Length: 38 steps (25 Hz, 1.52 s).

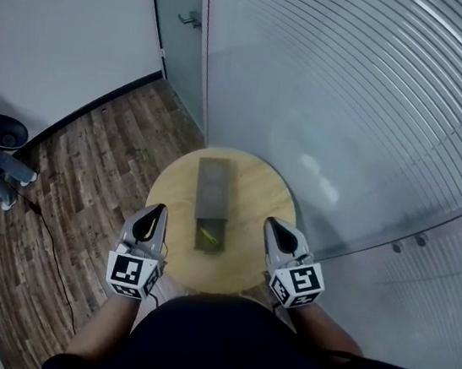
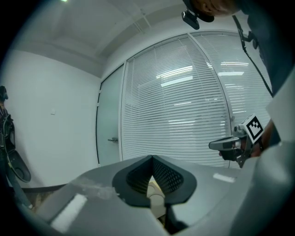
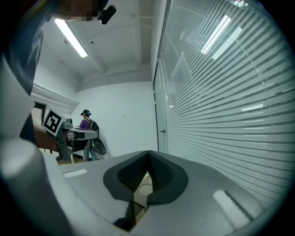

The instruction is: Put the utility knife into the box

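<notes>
On the round wooden bench [image 1: 257, 193], the dark box [image 1: 212, 184] lay with its near end open, and a small yellowish thing, most likely the utility knife [image 1: 210, 237], rested inside that open part. The left gripper [image 1: 159, 210] and the right gripper [image 1: 273, 225] hovered apart from the box, one on either side near the bench's front edge, each with its fingers pressed together on nothing. Judged from this, the knife was already placed, and at most closing the box was left.
</notes>
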Each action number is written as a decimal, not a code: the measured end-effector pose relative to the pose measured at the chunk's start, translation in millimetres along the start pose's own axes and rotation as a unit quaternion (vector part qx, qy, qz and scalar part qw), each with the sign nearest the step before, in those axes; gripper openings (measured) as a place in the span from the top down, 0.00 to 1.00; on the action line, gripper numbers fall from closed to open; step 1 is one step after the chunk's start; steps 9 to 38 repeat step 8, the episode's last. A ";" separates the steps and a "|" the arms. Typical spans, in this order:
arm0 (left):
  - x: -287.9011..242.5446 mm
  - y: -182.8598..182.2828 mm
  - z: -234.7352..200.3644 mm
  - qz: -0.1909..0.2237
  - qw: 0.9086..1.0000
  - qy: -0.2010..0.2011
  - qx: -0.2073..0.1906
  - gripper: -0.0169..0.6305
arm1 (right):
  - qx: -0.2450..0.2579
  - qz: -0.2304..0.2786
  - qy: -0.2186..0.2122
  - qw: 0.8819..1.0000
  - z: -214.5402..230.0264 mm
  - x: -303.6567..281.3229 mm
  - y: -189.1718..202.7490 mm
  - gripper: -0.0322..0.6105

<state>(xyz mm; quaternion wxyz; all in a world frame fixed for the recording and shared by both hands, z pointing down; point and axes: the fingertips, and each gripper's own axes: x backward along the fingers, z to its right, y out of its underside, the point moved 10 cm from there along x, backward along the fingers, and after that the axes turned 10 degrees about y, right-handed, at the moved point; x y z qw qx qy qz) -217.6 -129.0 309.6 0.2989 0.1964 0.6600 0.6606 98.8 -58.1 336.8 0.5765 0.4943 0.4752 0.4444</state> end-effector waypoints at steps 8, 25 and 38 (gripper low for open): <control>-0.7 6.6 1.9 -0.005 1.000 -0.013 0.004 0.96 | -0.004 -0.006 -0.008 1.000 6.3 -2.3 6.3 0.94; -0.7 6.6 1.9 -0.005 1.000 -0.013 0.004 0.96 | -0.004 -0.006 -0.008 1.000 6.3 -2.3 6.3 0.94; -0.7 6.6 1.9 -0.005 1.000 -0.013 0.004 0.96 | -0.004 -0.006 -0.008 1.000 6.3 -2.3 6.3 0.94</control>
